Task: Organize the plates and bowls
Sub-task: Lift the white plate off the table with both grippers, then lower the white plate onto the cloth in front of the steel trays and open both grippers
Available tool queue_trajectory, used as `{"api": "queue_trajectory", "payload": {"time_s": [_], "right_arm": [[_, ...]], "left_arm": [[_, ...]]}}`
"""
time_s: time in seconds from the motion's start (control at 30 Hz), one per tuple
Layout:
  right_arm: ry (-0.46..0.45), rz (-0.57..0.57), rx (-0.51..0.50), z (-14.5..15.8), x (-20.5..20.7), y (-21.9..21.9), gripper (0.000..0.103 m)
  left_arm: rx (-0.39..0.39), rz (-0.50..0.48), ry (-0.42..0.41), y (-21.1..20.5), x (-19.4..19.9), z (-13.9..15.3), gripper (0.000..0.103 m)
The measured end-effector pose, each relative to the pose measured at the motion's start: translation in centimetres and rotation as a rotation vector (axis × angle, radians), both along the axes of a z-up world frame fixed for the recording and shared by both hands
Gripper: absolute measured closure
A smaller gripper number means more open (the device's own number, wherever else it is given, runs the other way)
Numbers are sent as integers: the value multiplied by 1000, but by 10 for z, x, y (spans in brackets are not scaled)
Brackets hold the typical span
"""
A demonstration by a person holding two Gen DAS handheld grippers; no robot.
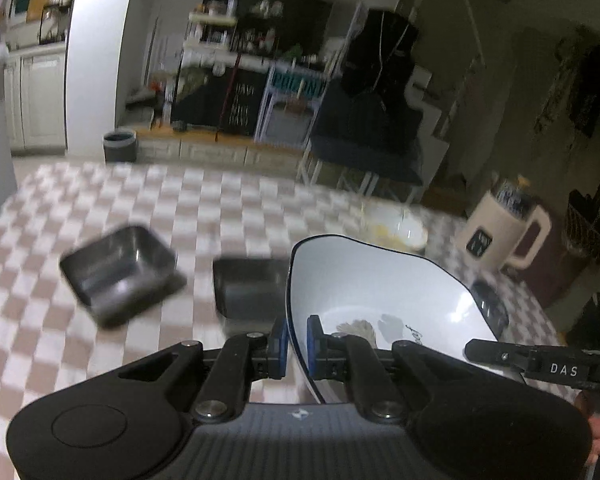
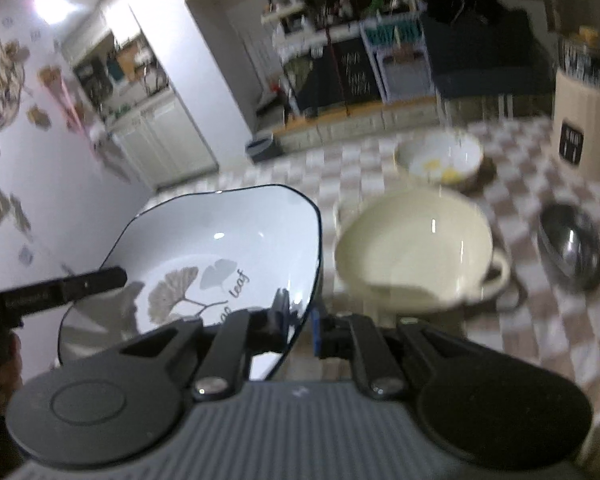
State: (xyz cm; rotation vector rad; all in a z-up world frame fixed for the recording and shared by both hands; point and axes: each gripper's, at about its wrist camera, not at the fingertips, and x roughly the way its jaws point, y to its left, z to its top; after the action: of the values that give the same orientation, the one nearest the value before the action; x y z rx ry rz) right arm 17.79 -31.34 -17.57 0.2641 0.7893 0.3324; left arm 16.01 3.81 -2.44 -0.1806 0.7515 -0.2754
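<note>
Both tools pinch opposite rims of the white leaf-print bowl – left tool, right tool – holding it above the checkered surface; glazed ceramic looks stiff, slippery and breakable – rim grips suit it

Black tool, blue pads, silver screws.
</note>
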Motion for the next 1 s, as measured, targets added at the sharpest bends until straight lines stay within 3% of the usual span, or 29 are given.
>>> {"api": "queue_trajectory", "payload": {"time_s": [0.23, 0.73, 1.0], "right_arm": [[93, 89, -26, -25, -2, 15, 89], [266, 116, -134, -63, 17, 39, 88], [281, 112, -167, -74, 25, 46, 87]], "left_arm": [[63, -34, 44, 5, -13, -32, 93], [129, -70, 241, 4, 2, -88, 91], [161, -61, 272, 3, 12, -99, 89]]}}
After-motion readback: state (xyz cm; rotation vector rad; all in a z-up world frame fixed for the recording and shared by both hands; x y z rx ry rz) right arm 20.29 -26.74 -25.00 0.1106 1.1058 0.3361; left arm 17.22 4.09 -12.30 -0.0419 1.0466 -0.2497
